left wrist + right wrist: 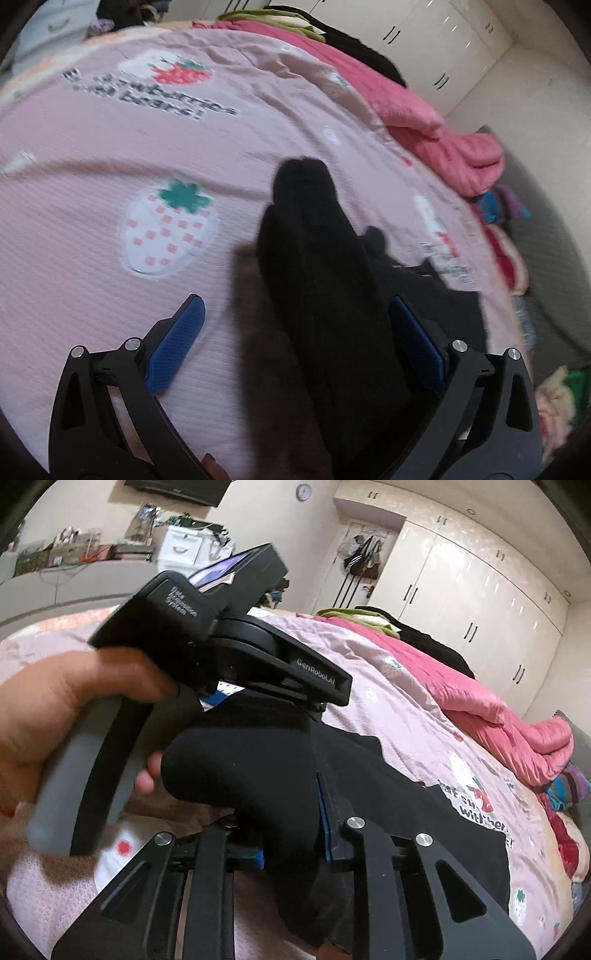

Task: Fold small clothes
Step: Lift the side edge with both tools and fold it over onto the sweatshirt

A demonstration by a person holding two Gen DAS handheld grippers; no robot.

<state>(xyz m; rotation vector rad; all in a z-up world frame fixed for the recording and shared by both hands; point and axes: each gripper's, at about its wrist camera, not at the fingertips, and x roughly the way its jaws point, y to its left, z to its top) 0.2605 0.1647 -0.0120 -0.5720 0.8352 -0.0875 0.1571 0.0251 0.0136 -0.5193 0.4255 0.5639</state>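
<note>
- Blue-padded jaws of the right gripper (291,827) are clamped on a fold of the black garment (258,760), which bulges up between the fingers.
- Wide apart stand the fingers of the left gripper (295,325), pads off the cloth; the black garment (325,258) runs up between them without being pinched.
- From the right wrist view, a person's hand (55,716) grips the left gripper's handle just above the garment.
- Under the garment lies a pink bedspread (110,288) printed with strawberries.
- Along the bed's far edge a bright pink quilt (498,716) is bunched, with white wardrobes (480,602) behind.
</note>
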